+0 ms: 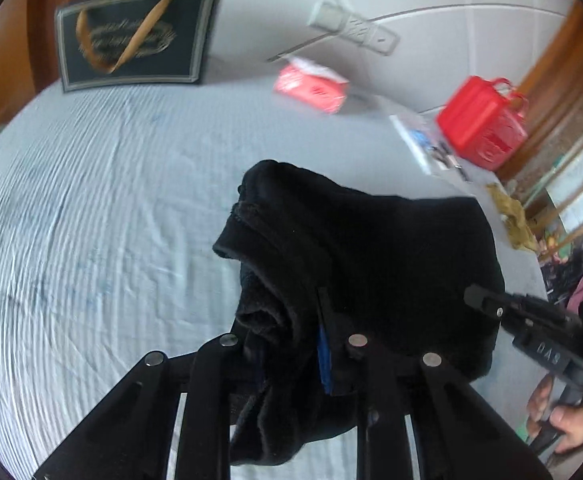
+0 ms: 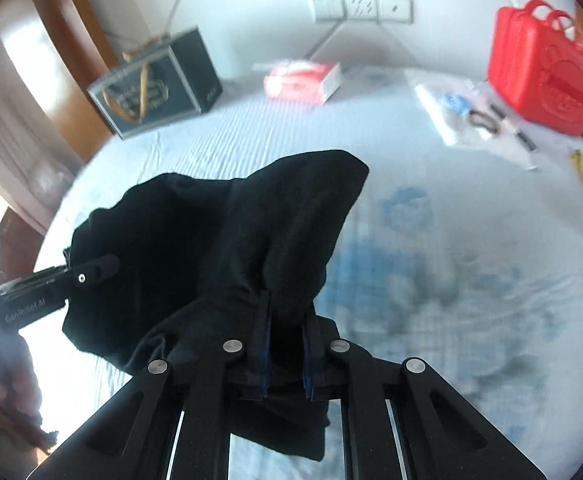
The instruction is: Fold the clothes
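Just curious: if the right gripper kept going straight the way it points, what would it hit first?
Probably the black garment the right gripper already clamps; beyond it lies the bed. Depth is unclear.

A home bedroom: a bed under a pale blue ribbed sheet [image 1: 91,200], white padded headboard [image 2: 275,28], wooden frame [image 2: 71,40].

A bed covered by a pale blue ribbed sheet [image 1: 91,208] with a faint blue flower print carries the things. At its far edge, against the white padded headboard, stands a dark gift bag with tan ribbon handles [image 1: 131,36]. Near it lies a red and white tissue pack [image 1: 311,86]. Further to the right a clear plastic pouch of small items [image 2: 475,116] lies flat, with a red plastic handled case [image 2: 543,72] just beside it
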